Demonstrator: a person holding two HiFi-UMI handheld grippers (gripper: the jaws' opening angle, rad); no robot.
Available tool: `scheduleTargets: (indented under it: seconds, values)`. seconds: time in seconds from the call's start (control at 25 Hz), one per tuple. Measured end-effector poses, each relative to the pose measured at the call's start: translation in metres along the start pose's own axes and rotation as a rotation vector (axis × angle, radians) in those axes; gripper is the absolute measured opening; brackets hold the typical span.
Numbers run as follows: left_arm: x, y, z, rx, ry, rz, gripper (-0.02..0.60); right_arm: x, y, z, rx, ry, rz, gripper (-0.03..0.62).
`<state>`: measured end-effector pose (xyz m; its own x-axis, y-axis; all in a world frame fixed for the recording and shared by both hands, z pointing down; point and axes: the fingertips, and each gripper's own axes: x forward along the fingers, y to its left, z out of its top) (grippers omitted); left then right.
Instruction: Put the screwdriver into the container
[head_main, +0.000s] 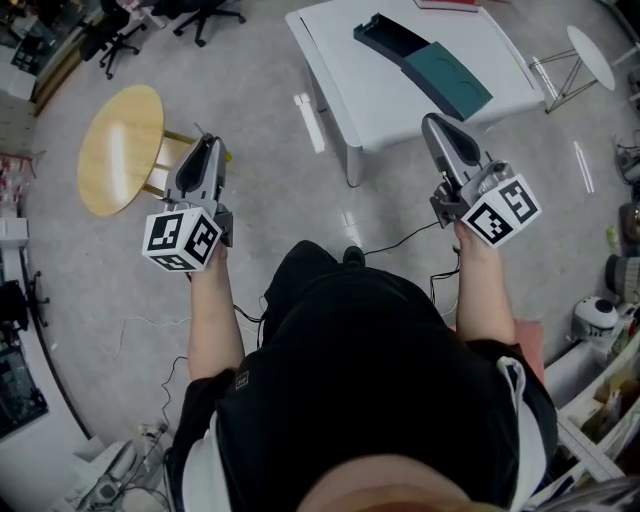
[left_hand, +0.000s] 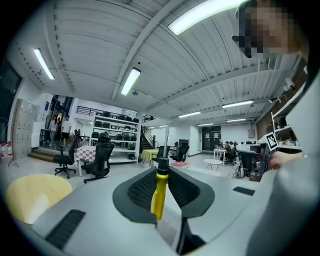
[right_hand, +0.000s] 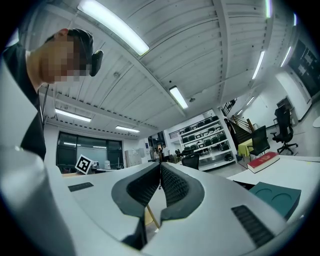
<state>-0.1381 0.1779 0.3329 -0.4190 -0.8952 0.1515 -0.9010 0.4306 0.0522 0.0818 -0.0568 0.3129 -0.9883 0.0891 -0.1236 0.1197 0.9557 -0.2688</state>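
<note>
My left gripper is shut on a screwdriver with a yellow handle, a black collar and a thin metal shaft that points up past the jaws. In the head view that left gripper is held over the floor, left of the white table. The container, a dark blue box with a teal part, lies on that table. My right gripper is near the table's front edge, its jaws shut with nothing between them. The teal part of the container shows at lower right.
A round yellow table stands at the left beside my left gripper. Office chairs are at the back. A small white round stand is right of the white table. A red book lies on the table's far side.
</note>
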Motion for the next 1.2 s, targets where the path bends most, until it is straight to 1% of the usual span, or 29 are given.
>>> scheduleTargets:
  seconds: [0.12,0.28,0.44,0.6,0.84,1.08,1.2]
  values:
    - [0.018,0.006,0.001,-0.005,-0.009,-0.017,0.081,0.006,-0.007,0.006,-0.016,-0.002,-0.014,0.031]
    - [0.051,0.010,0.000,-0.013,-0.014,-0.059,0.081,0.010,-0.026,0.013,-0.041,-0.002,-0.058,0.031]
    - [0.099,0.015,0.003,-0.012,-0.013,-0.121,0.081,0.021,-0.052,0.017,-0.052,0.002,-0.119,0.031]
    - [0.150,0.029,0.007,-0.004,-0.003,-0.189,0.081,0.044,-0.075,0.018,-0.057,0.001,-0.178,0.031]
    - [0.218,0.064,0.019,0.016,0.006,-0.274,0.081,0.094,-0.104,0.014,-0.049,0.007,-0.259,0.031]
    - [0.272,0.107,0.023,0.007,0.015,-0.355,0.081,0.148,-0.116,0.007,-0.049,0.015,-0.329,0.031]
    - [0.293,0.125,0.023,-0.004,0.021,-0.393,0.081,0.169,-0.121,0.008,-0.048,0.002,-0.367,0.031]
